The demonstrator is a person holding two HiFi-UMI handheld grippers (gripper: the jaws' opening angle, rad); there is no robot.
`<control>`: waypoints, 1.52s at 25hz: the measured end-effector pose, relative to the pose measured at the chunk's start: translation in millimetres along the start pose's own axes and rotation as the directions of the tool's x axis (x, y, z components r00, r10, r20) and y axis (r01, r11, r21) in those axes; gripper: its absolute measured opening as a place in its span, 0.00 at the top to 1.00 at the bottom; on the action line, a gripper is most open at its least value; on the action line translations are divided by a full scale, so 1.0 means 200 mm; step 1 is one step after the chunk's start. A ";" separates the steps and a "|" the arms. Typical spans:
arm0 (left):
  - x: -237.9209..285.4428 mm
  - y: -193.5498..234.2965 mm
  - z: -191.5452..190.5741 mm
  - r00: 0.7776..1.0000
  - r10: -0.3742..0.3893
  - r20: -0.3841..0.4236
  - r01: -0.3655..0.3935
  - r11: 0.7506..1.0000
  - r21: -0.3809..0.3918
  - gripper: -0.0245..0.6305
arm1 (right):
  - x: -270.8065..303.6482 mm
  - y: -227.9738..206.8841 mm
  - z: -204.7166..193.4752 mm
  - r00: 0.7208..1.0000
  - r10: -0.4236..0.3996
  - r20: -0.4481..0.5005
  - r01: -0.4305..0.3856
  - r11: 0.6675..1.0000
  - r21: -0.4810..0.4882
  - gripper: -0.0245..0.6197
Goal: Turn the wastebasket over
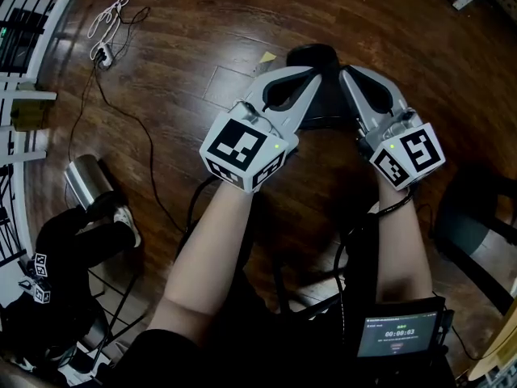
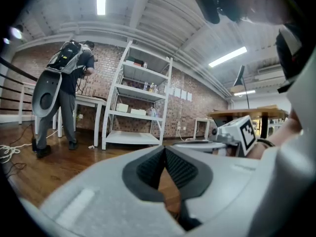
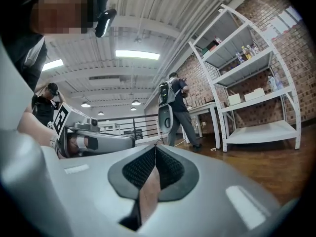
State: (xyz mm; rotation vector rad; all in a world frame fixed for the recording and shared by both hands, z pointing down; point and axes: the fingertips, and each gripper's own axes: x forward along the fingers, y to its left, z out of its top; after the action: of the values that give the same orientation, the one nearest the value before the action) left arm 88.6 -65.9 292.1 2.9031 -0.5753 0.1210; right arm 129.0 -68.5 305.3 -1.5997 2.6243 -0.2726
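Observation:
My left gripper [image 1: 313,71] and right gripper [image 1: 349,73] are held side by side at mid-height, pointing level away from me, tips close together. Both are shut with nothing between the jaws, as the left gripper view [image 2: 164,148] and the right gripper view [image 3: 155,147] show. Below and between them a dark rounded object [image 1: 317,55] stands on the wooden floor, mostly hidden by the grippers; I cannot tell what it is. A shiny metal cylinder, possibly a wastebasket [image 1: 87,183], stands far off at the left. Neither gripper touches it.
A white shelf rack [image 2: 140,105] stands against the brick wall, and a person with a backpack [image 2: 69,83] is at a white table beside it. Cables [image 1: 113,95] run across the floor at the left. A dark chair [image 1: 477,233] is at the right.

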 end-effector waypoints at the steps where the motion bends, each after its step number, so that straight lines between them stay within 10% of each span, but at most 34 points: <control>1: 0.02 0.01 -0.01 1.000 0.001 -0.003 -0.001 1.000 -0.001 0.96 | 0.01 -0.03 -0.01 1.000 -0.008 0.003 0.008 1.000 0.018 0.95; 11: 0.07 0.08 -0.02 1.000 -0.004 -0.009 0.004 1.000 0.004 0.96 | 0.04 -0.28 -0.20 0.993 -0.111 0.039 0.091 0.932 0.350 0.89; 16: 0.10 0.11 0.04 1.000 -0.016 0.014 0.016 1.000 -0.005 0.96 | 0.04 -0.35 -0.37 0.989 -0.105 0.105 0.028 0.825 0.565 0.81; 28: 0.14 0.18 0.12 0.998 -0.035 0.052 0.038 0.998 -0.041 0.96 | -0.10 -0.47 -0.88 0.909 -0.371 0.188 -0.033 0.387 0.922 0.78; 38: 0.09 0.22 0.17 0.996 -0.030 0.087 0.037 0.996 -0.076 0.96 | -0.17 -0.33 -1.30 0.886 -0.457 0.079 0.053 0.270 0.961 0.76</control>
State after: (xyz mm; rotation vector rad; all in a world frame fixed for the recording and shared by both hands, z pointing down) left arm 90.0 -120.1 267.2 2.8517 -0.5321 -0.0299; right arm 165.7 -36.3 570.4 -1.3346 1.2822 -1.1782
